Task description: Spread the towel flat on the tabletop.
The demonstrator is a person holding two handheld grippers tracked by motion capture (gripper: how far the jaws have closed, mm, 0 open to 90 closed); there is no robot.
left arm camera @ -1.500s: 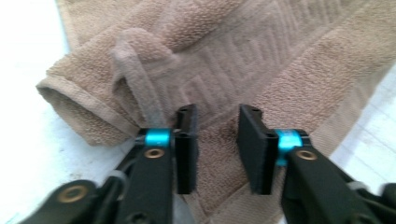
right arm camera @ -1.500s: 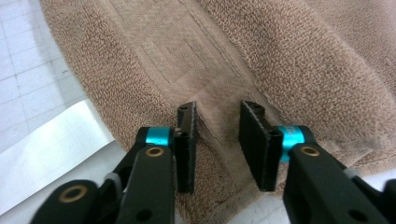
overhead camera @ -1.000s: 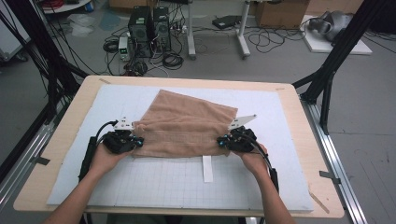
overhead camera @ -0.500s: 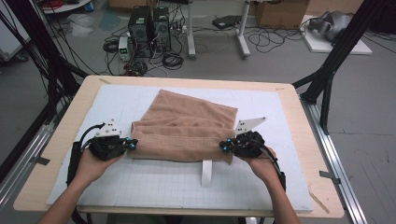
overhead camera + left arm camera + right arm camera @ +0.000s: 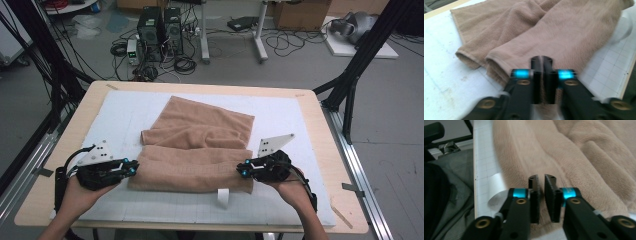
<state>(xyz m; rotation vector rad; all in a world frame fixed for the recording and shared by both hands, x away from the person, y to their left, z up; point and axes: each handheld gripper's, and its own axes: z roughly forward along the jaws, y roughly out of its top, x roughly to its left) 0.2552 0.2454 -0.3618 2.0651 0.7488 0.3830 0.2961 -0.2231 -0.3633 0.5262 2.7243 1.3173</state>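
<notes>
**A:** What lies around the towel, and does anything stand in the way?

**B:** Little. A small white tag sticks out from under its near edge, toward the near edge of the desk. A white gridded mat covers most of the desktop, and the towel lies on the middle of it. A strip of tape sits near the near right corner. Nothing blocks either hand.

**B:** The towel is folded, its near part doubled into a thick band along the near side, the rest spread toward the far edge.

**A:** And the tools?

**B:** The left tool hovers just off the left end of that band, the right tool at its right end. In both tool views the jaws stand a narrow gap apart; they have just been opening. I see no cloth pinched between them; the towel lies beyond and below the tips.

**A:** The room?

**B:** A light wooden desk in a black frame, on a grey floor. Beyond the far edge stand two computer towers amid tangled cables, a cardboard box and a white table's legs.

**A:** Counts?

**B:** One towel, one tag, one mat, two tools, two towers.
</notes>
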